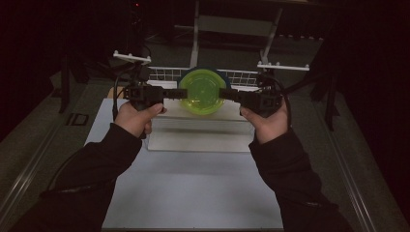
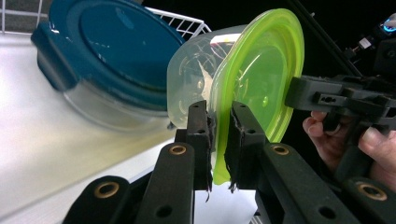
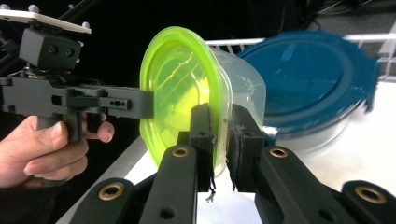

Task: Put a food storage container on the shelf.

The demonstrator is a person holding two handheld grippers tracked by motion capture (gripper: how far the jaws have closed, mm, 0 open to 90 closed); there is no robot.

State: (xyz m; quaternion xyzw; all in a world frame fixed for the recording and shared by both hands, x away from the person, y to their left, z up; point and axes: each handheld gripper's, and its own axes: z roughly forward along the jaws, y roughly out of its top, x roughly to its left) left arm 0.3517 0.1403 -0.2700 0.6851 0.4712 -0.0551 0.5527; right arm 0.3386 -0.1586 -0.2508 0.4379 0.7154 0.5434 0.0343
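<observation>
A clear tub (image 2: 191,81) with a lime-green lid (image 1: 202,92) hangs tilted on its side above the white rack, gripped from both sides. My left gripper (image 1: 180,93) is shut on the lid's rim (image 2: 219,135), its pads pressing the edge. From the opposite side, my right gripper (image 1: 223,94) is shut on the same rim (image 3: 223,135). The lid (image 3: 180,88) faces the person. Behind the tub, a glass container with a dark blue lid (image 2: 116,51) leans on the rack (image 3: 313,79). Each gripper view shows the other gripper, the right one (image 2: 299,91) and the left one (image 3: 144,103).
A white wire rack (image 1: 164,73) stands at the back of a white drain tray (image 1: 198,137). The tray rests on a white tabletop (image 1: 193,188). A metal stand (image 1: 196,34) rises behind, and dark floor lies on both sides.
</observation>
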